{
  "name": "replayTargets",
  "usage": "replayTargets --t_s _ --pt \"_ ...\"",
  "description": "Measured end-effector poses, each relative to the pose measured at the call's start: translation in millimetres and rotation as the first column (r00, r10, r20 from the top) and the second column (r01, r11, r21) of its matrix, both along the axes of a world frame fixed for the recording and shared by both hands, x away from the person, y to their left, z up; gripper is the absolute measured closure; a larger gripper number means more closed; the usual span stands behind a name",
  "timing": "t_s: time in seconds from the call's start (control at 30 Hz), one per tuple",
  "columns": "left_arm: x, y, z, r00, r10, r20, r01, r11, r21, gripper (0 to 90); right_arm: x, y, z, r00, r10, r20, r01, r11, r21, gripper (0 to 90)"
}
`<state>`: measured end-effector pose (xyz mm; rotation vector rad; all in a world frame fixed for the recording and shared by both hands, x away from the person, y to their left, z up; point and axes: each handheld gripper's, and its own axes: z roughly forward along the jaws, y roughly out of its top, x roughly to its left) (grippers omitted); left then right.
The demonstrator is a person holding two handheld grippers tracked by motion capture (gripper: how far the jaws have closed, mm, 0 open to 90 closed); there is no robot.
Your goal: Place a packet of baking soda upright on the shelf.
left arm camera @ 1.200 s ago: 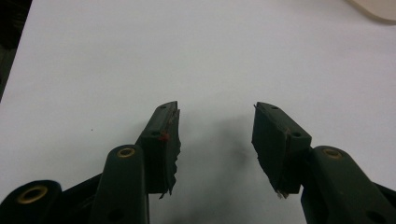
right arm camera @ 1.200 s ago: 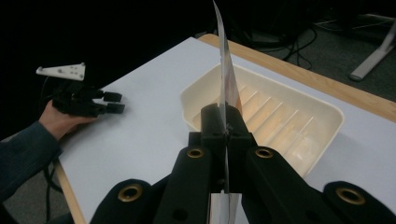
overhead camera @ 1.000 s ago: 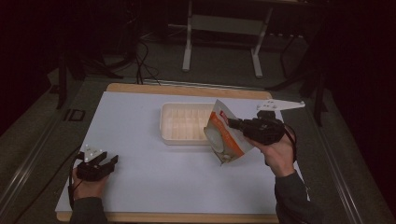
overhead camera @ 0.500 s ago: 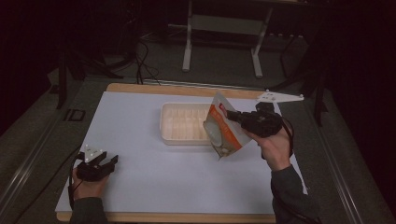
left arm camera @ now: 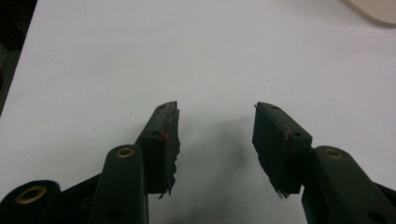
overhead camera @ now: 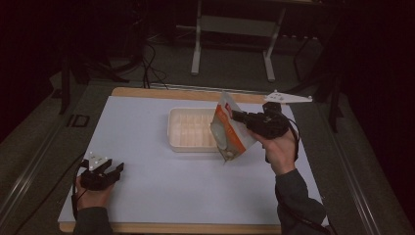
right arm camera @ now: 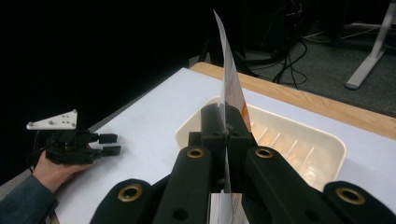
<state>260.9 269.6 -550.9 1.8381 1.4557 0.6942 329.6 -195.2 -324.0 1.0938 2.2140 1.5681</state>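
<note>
Pouch (overhead camera: 230, 131), white with an orange part, hangs in the air above the right end of the tray (overhead camera: 188, 128), seen in the high view. It is tilted, with its lower corner pointing down toward the white sheet (overhead camera: 161, 181) just at 5 o'clock from the tray. The right tool (overhead camera: 238, 116) is clenched on the upper edge of the pouch; in the right gripper view the two black jaws are pressed together with the thin sheet of the pouch (right arm camera: 229, 93) standing edge-on between them. The right hand (overhead camera: 279, 147) holds this tool from below, and the grey three-cornered plate points to 3 o'clock.

The tray is cream-coloured, shallow and ribbed inside, and it sits near the middle of the bench (overhead camera: 195, 94), a little toward 12 o'clock. In the right gripper view the tray (right arm camera: 299, 140) lies directly behind the jaws.

The left tool (overhead camera: 116, 170) rests low on the sheet at about 8 o'clock of the bench, well apart from the tray, held by the left hand (overhead camera: 92, 196). It is released: in the left gripper view its jaws stand apart with only the white sheet (left arm camera: 140, 56) between them, and the pads look worn and torn at the edges. A corner of the tray (left arm camera: 373, 9) appears at 1 o'clock in that view.
</note>
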Motion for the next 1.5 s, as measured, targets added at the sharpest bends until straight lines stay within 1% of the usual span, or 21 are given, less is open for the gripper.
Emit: replayTargets --t_s 0.17,0.37,0.47,0.97,1.2,1.4,1.5 --pt "0.1 -0.2 0.0 1.0000 0.000 -0.001 0.000 1.0000 0.003 50.7 3.8 5.1 1.4 1.0000 -0.008 0.000 0.008 1.000 0.020 90.0" --pt "0.0 0.0 0.0 1.0000 0.001 0.001 -0.001 1.0000 0.000 50.6 8.7 15.3 1.8 0.9994 -0.034 0.005 0.034 0.999 0.018 90.0" --pt "0.0 0.1 0.0 1.0000 0.001 0.001 -0.001 1.0000 -0.001 50.4 11.6 19.4 1.1 0.9989 -0.047 0.004 0.047 0.998 0.031 90.0" --pt "0.1 0.4 0.1 1.0000 0.000 -0.001 0.000 1.0000 -0.002 50.4 21.2 31.4 -0.7 0.9961 -0.088 0.000 0.088 0.994 0.070 90.0" --pt "0.1 0.5 0.1 1.0000 0.000 -0.001 0.000 1.0000 -0.003 50.4 27.3 40.0 -2.9 0.9946 -0.103 0.007 0.102 0.992 0.079 90.0" --pt "0.1 0.6 0.1 1.0000 -0.001 -0.001 0.001 1.0000 -0.004 50.4 32.1 47.6 -5.6 0.9934 -0.115 0.002 0.114 0.989 0.094 90.0" --pt "0.1 0.7 0.1 1.0000 -0.002 -0.001 0.002 1.0000 -0.005 50.3 34.1 51.3 -6.8 0.9924 -0.123 0.005 0.122 0.988 0.092 90.0"
